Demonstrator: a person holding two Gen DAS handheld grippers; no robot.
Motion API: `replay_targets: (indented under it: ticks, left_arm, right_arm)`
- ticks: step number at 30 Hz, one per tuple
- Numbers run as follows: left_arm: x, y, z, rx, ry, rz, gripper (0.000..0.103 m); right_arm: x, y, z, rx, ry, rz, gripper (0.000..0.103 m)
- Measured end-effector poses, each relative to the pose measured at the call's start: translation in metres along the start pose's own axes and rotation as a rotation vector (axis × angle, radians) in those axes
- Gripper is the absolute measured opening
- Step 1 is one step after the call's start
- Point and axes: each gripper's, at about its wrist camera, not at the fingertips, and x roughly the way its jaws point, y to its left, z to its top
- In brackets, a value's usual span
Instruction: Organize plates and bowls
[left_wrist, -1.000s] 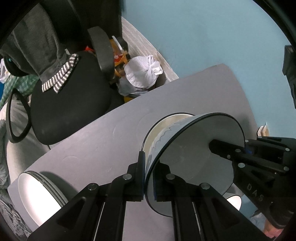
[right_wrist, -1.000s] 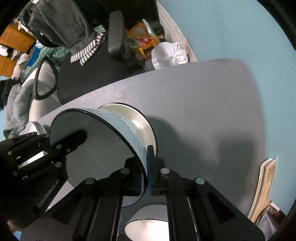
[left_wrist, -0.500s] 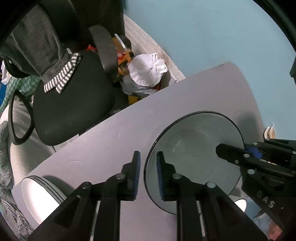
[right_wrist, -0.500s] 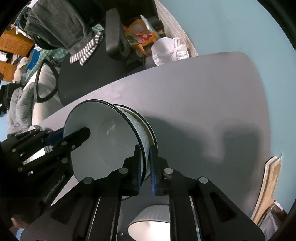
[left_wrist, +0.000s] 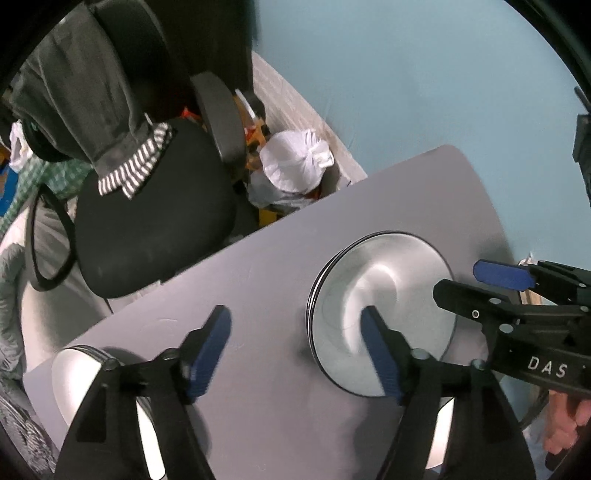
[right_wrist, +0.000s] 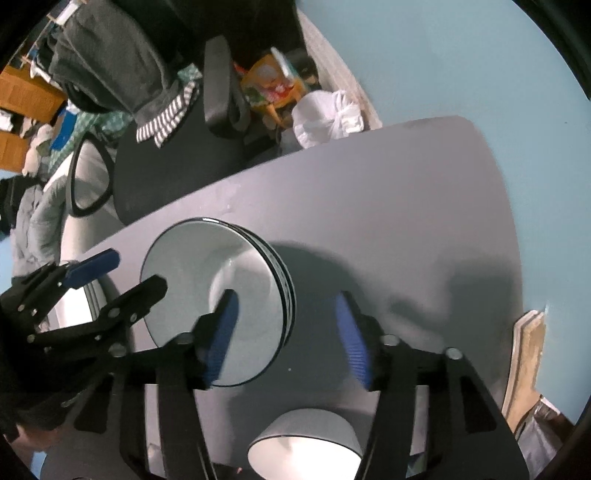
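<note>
A stack of grey plates with black rims (left_wrist: 384, 310) lies flat on the grey table (left_wrist: 258, 280); it also shows in the right wrist view (right_wrist: 218, 295). My left gripper (left_wrist: 295, 347) is open and empty, its right finger over the stack's near edge. My right gripper (right_wrist: 288, 332) is open and empty, its left finger over the stack. Each gripper shows in the other's view: the right one (left_wrist: 498, 288) and the left one (right_wrist: 110, 280), both open. A white bowl (right_wrist: 306, 443) sits below the right gripper. Another stack of white plates (left_wrist: 85, 373) sits at the table's left end.
A black office chair (left_wrist: 147, 206) draped with grey clothing stands beyond the table's far edge. A white tied bag (left_wrist: 295, 162) and clutter lie on the floor by the blue wall. A wooden board (right_wrist: 524, 362) leans at the table's right side.
Both grippers have opened and let go of the top plate. The plate has gone from tilted on edge to flat on the stack. Both grippers have drawn back slightly.
</note>
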Motion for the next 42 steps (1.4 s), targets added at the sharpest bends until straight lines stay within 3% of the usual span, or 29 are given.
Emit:
replay_targets:
  ticks: [7,12,19,29,42]
  left_arm:
    - [-0.039,-0.006,-0.010,0.047,-0.092,0.090,0.081]
    - [-0.062,-0.009,-0.019,0.055,-0.133,0.103,0.081]
    - [-0.088,-0.012,-0.036,0.111,-0.180,0.131,0.081]
    - [-0.109,-0.009,-0.058,0.132,-0.208,0.090,0.081]
    - [-0.111,-0.020,-0.085,0.178,-0.176,0.028,0.081]
  right_arm:
    - [-0.031,0.000,-0.011,0.009,-0.085,-0.019,0.070]
    - [-0.054,0.003,-0.024,0.023,-0.142,0.000,0.071]
    - [-0.077,0.012,-0.046,-0.005,-0.204,-0.062,0.071]
    - [-0.094,0.018,-0.074,0.006,-0.241,-0.096,0.071]
    - [-0.098,-0.002,-0.125,0.115,-0.213,-0.108,0.072]
